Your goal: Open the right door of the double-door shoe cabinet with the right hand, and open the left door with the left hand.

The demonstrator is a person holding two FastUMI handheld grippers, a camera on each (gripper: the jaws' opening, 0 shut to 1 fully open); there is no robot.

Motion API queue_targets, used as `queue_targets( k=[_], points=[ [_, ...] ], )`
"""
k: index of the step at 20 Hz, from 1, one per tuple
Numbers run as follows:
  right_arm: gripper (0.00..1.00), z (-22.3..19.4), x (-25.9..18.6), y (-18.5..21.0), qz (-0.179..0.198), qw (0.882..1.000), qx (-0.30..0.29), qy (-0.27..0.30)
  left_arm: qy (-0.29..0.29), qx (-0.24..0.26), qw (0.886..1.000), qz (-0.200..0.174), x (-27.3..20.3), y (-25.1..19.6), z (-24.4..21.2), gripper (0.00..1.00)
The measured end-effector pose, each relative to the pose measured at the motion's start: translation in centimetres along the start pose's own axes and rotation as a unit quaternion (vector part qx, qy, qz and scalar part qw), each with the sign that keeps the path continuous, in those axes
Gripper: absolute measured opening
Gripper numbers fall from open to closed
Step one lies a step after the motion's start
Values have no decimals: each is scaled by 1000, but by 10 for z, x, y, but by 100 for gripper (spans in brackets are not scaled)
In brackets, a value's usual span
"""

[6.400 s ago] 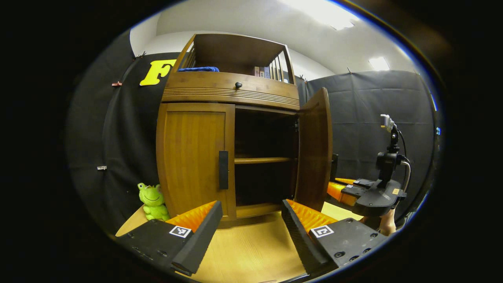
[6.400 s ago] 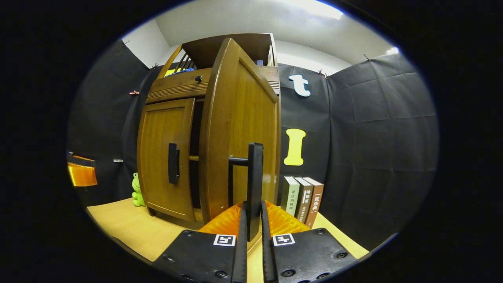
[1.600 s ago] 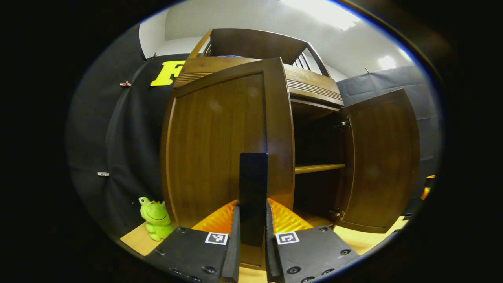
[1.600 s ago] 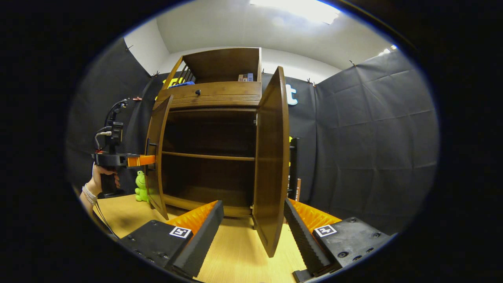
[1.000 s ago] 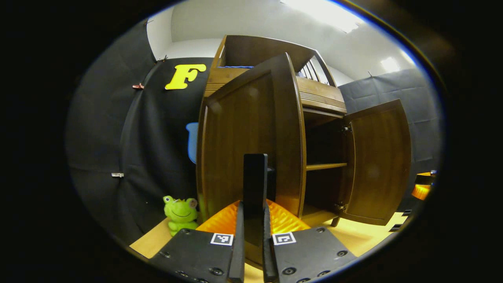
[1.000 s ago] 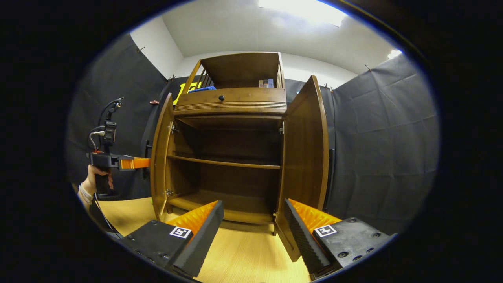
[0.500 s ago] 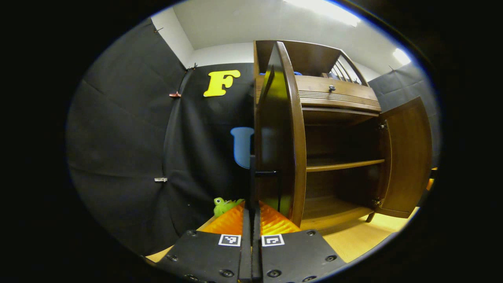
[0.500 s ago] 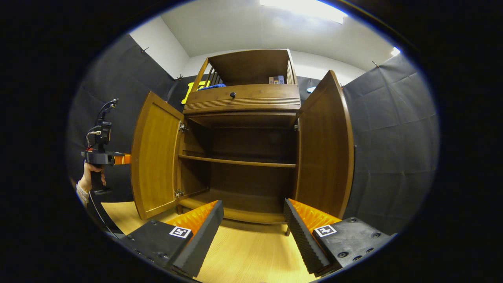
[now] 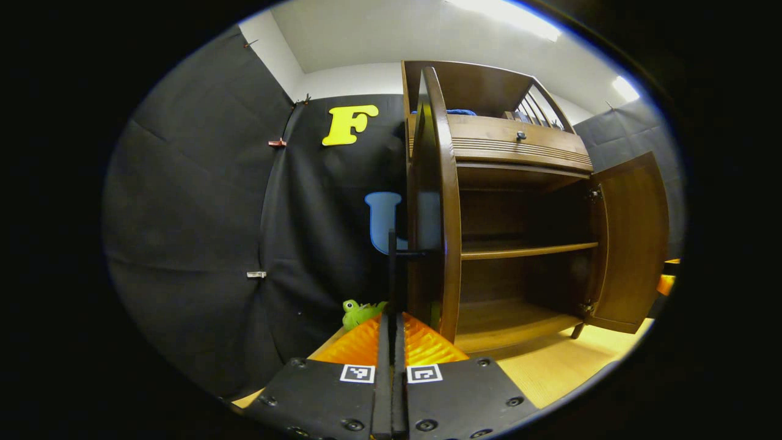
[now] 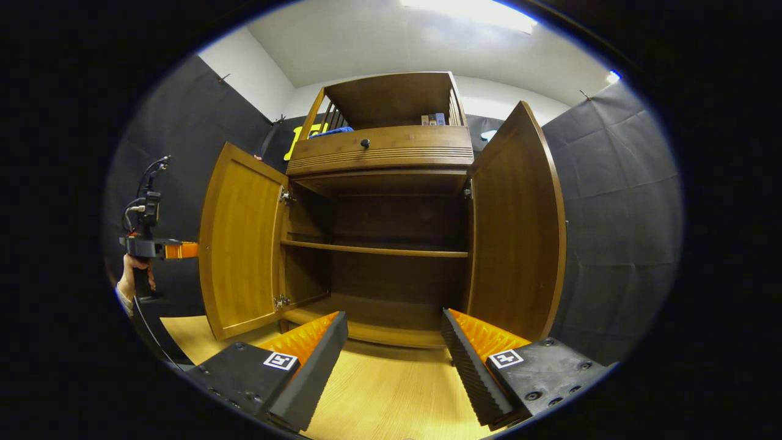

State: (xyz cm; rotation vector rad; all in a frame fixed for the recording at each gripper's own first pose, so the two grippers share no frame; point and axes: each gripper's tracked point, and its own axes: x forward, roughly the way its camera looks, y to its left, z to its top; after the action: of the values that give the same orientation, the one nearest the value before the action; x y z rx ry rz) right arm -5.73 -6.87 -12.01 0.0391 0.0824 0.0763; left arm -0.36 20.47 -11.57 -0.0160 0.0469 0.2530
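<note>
Cabinet [image 10: 379, 153] on the wooden table [image 10: 391, 391], both doors swung wide, shelf [image 10: 376, 249] bare, your left gripper [image 9: 391, 342] clamped on the left door's handle [image 9: 392, 269], your right gripper [image 10: 391, 348] spread, holding nothing.

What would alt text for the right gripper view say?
A brown wooden shoe cabinet stands with its left door and right door swung wide, shelves bare. The open right gripper hangs before it.
</note>
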Motion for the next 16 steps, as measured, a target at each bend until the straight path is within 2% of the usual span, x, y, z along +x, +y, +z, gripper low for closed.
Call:
queue_targets(
  k=[3, 5, 8, 9, 13, 14, 16],
  points=[
    [98, 4, 9, 9, 5, 1000, 0, 3, -5, 7, 1000, 1, -28, -2, 13, 5],
    [100, 4, 10, 9, 4, 1000, -7, 3, -6, -5, 1000, -25, -48, -22, 25, 5],
    [97, 8, 9, 10, 5, 1000, -1, 4, -13, -16, 998, -56, -64, -55, 39, 5],
    [99, 10, 10, 9, 3, 1000, -1, 5, -16, -17, 998, -65, -66, -66, 43, 5],
    [97, 24, 9, 6, -10, 1000, -10, 3, -12, -14, 995, -94, -64, -111, 43, 6],
    [100, 28, 7, 7, -14, 1000, -12, -1, -12, -13, 995, -100, -61, -121, 43, 22],
    [97, 40, 4, 8, -22, 1000, -11, -9, -7, -7, 994, -105, -57, -137, 41, 53]
  ],
)
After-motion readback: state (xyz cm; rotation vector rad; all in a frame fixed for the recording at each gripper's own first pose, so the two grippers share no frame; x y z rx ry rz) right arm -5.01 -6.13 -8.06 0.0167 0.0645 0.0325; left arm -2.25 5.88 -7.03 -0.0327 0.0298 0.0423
